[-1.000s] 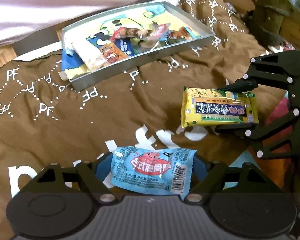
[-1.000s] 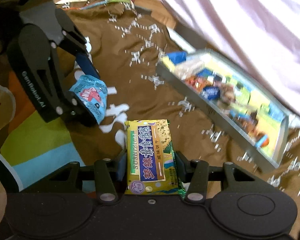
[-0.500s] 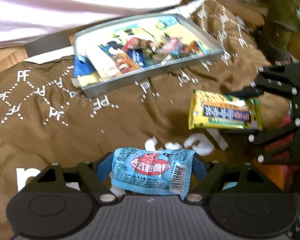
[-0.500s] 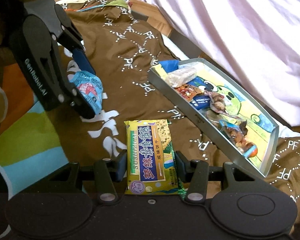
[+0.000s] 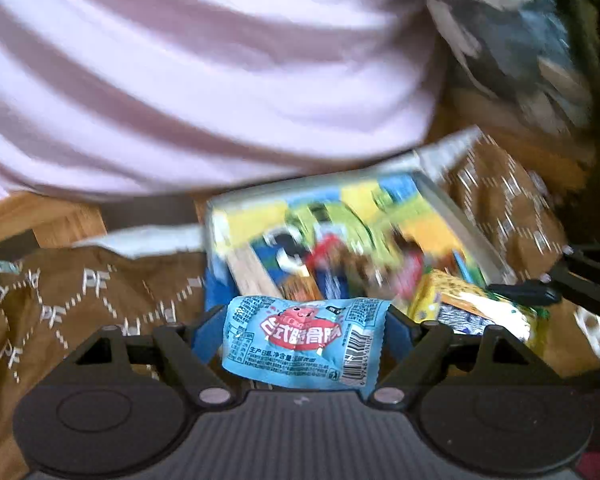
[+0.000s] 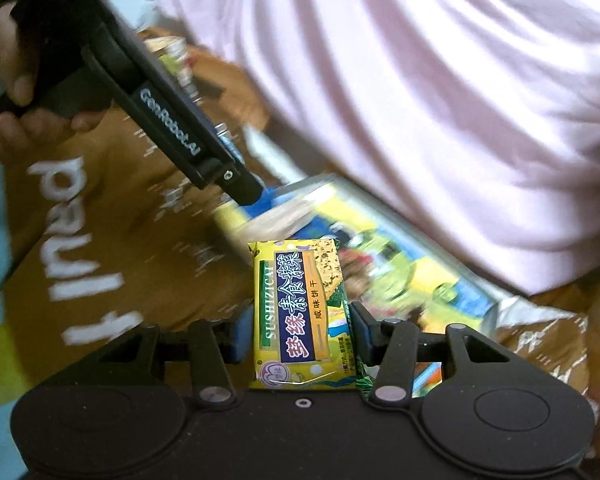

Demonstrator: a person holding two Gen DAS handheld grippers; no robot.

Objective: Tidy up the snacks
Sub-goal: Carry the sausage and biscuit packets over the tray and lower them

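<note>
Left claw (image 5: 306,340): clenched on a blue snack packet (image 5: 302,342), carried just above the near end of the tray (image 5: 456,216).
Right claw (image 6: 300,336): clenched on a yellow cracker packet (image 6: 300,312), held upright between its blue pads, at the tray's near edge.
Tray: a shallow metal tray with a cartoon-printed floor, resting on a brown printed blanket (image 5: 84,292) over soft bedding, not a bench; behind it hangs pale pink cloth (image 5: 204,80).
Contents: several small wrapped snacks in red, blue and pale wrappers lie loose at its near end; blur hides their number and type.
Stage: by the look of it, both packets are about to be dropped in together.
Risk, crowding: the two claws converge on the same end of the tray, side by side; the tools could knock one another or spoil a release.
Risk, footing: the tray sits on soft folds, so a push on its wall may tip it and spill the snacks.
Risk, release: a packet let go at the rim could slide onto the blanket.
</note>
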